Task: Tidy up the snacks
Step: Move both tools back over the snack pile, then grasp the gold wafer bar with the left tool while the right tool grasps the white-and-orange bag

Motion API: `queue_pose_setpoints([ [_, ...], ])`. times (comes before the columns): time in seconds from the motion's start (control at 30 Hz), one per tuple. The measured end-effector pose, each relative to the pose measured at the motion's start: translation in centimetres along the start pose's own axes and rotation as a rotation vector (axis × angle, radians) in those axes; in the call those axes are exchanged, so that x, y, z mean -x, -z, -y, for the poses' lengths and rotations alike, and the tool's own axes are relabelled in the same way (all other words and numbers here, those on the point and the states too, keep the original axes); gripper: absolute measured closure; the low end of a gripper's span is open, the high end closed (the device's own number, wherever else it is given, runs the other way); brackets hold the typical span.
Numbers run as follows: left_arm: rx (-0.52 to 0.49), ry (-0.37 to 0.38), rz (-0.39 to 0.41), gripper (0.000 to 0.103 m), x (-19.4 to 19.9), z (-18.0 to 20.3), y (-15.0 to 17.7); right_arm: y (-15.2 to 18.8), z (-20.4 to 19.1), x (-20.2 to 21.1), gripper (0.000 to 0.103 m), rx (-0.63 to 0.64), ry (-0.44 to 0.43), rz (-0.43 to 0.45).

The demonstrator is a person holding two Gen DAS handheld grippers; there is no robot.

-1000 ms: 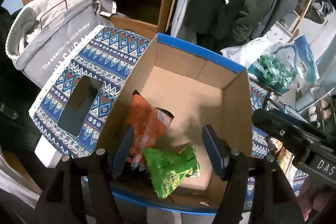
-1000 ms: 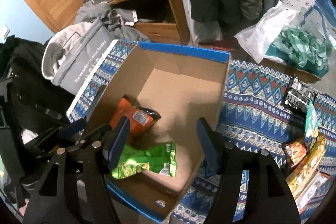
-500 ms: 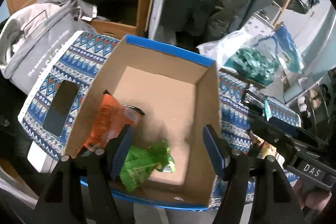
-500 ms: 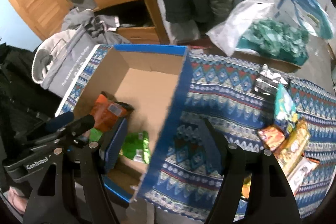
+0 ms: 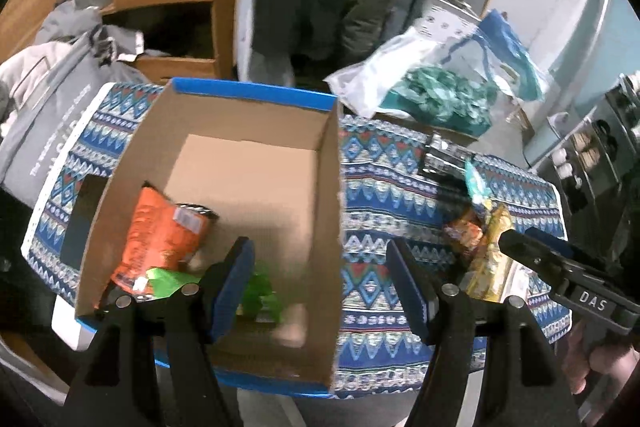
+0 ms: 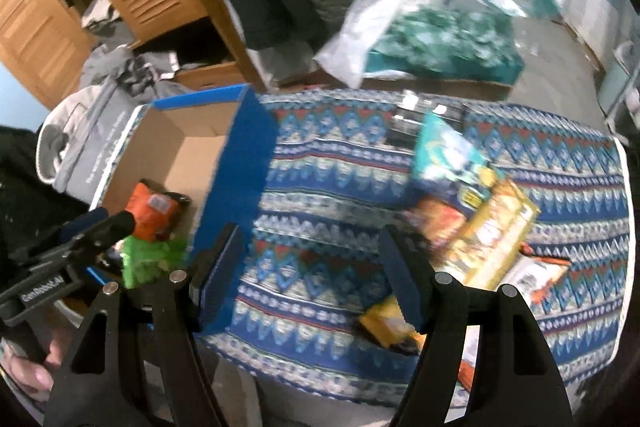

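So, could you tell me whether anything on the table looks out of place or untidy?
Yes: several snack packets lie in a loose, overlapping heap on the patterned cloth, outside the cardboard box, which holds only an orange packet and a green packet.

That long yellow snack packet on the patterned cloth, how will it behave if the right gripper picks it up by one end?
The yellow packet looks like thin printed film, so it will probably sag or fold rather than stay stiff. Its glossy surface may slip between the pads. It overlaps the orange packet, which might get dragged along.
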State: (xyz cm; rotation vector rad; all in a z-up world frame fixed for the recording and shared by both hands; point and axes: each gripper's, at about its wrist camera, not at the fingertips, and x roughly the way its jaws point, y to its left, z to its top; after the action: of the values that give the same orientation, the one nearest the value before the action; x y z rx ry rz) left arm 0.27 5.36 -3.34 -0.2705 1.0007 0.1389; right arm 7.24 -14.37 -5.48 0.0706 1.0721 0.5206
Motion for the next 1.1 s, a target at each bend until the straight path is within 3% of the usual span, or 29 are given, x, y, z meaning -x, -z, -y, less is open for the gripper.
queue_pose_setpoints([
  [0.3,-0.084,-0.036,-0.016,0.033,-1.0,4.9,0.4,2.3,6.2,2.2,0.032,-0.053,0.122,0.043],
  [0.5,-0.153,-0.044,-0.041,0.033,-2.1,8.3,0.9,4.0,11.0,2.7,0.032,-0.139,0.152,0.035],
  [0.73,-0.252,-0.038,-0.091,0.033,-4.1,12.6,1.9,5.6,15.0,2.6,0.032,-0.228,0.174,0.020],
  [1.1,-0.239,0.044,-0.204,0.033,-8.2,15.9,2.7,7.2,18.4,-0.2,0.032,-0.323,0.148,-0.059],
])
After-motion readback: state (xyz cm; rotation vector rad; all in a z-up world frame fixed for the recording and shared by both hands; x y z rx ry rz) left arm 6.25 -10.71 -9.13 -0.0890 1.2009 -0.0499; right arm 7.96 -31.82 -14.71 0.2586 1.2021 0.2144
